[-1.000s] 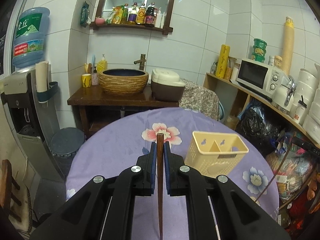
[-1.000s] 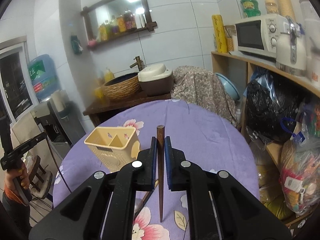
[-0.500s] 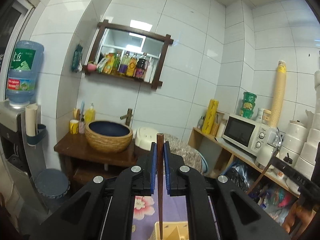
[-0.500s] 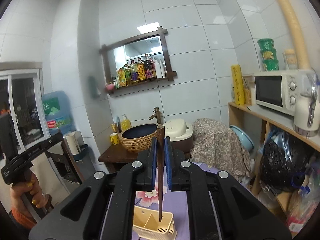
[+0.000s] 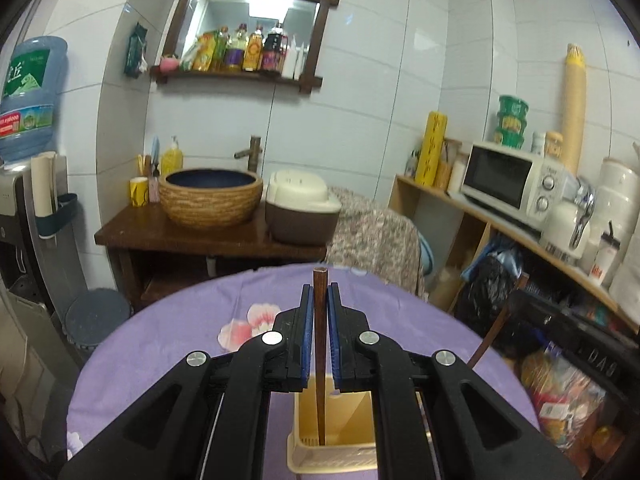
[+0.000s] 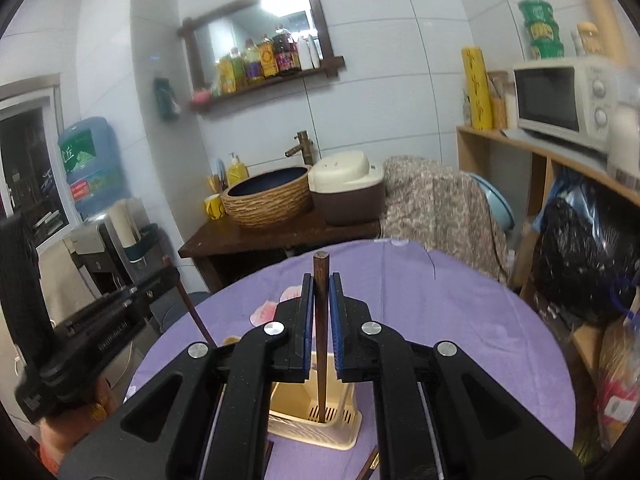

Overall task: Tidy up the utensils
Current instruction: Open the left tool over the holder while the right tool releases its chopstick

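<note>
My left gripper (image 5: 320, 304) is shut on a dark wooden chopstick (image 5: 320, 352) that hangs down with its tip inside the cream plastic utensil caddy (image 5: 340, 452) on the purple flowered tablecloth (image 5: 168, 344). My right gripper (image 6: 320, 300) is shut on a second wooden chopstick (image 6: 321, 344) whose tip is inside the same caddy (image 6: 316, 420). The left gripper and its chopstick also show at the left of the right wrist view (image 6: 100, 332). The right gripper's chopstick shows at the right of the left wrist view (image 5: 496, 328).
Another utensil (image 6: 370, 464) lies on the cloth beside the caddy. Behind the round table stand a wooden washstand with a woven basin (image 5: 210, 196) and a rice cooker (image 5: 300, 212). A shelf with a microwave (image 5: 508, 180) runs along the right. A water dispenser (image 5: 24, 184) stands left.
Both grippers have tilted down from facing the wall and now hold their chopsticks with the tips lowered into the caddy, which was off to the side a second ago.
</note>
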The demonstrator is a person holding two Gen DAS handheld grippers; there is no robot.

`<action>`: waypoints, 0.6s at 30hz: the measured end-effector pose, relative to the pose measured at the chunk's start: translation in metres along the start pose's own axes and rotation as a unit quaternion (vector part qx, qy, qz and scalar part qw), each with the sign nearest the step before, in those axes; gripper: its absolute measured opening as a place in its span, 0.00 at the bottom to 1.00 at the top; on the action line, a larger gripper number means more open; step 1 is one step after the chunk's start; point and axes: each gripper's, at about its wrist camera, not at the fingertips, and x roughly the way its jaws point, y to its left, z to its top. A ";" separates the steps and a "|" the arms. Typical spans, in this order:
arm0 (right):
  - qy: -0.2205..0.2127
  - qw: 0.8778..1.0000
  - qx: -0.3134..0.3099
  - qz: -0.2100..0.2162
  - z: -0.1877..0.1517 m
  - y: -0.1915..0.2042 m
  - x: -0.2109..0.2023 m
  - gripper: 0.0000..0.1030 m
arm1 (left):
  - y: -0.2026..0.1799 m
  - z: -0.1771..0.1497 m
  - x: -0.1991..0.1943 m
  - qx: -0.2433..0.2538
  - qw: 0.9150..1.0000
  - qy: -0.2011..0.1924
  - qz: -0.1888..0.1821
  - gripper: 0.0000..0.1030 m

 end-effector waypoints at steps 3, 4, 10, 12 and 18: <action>0.006 1.000 0.008 -0.002 -0.006 -0.007 0.005 0.08 | 0.003 -0.010 0.009 -0.001 1.000 0.017 0.001 0.08; 0.008 1.000 0.011 -0.002 -0.008 -0.009 0.006 0.08 | 0.003 -0.011 0.010 -0.001 1.000 0.018 0.004 0.08; 0.005 1.000 0.019 -0.008 -0.016 -0.018 0.009 0.09 | -0.002 -0.010 0.010 0.013 1.000 0.026 0.010 0.09; 0.006 1.000 0.023 -0.005 -0.016 -0.020 0.008 0.11 | -0.003 -0.011 0.007 0.018 0.999 0.026 0.010 0.16; -0.013 1.000 0.017 -0.016 -0.024 -0.018 -0.012 0.61 | -0.002 -0.020 -0.017 0.022 1.000 0.006 0.010 0.62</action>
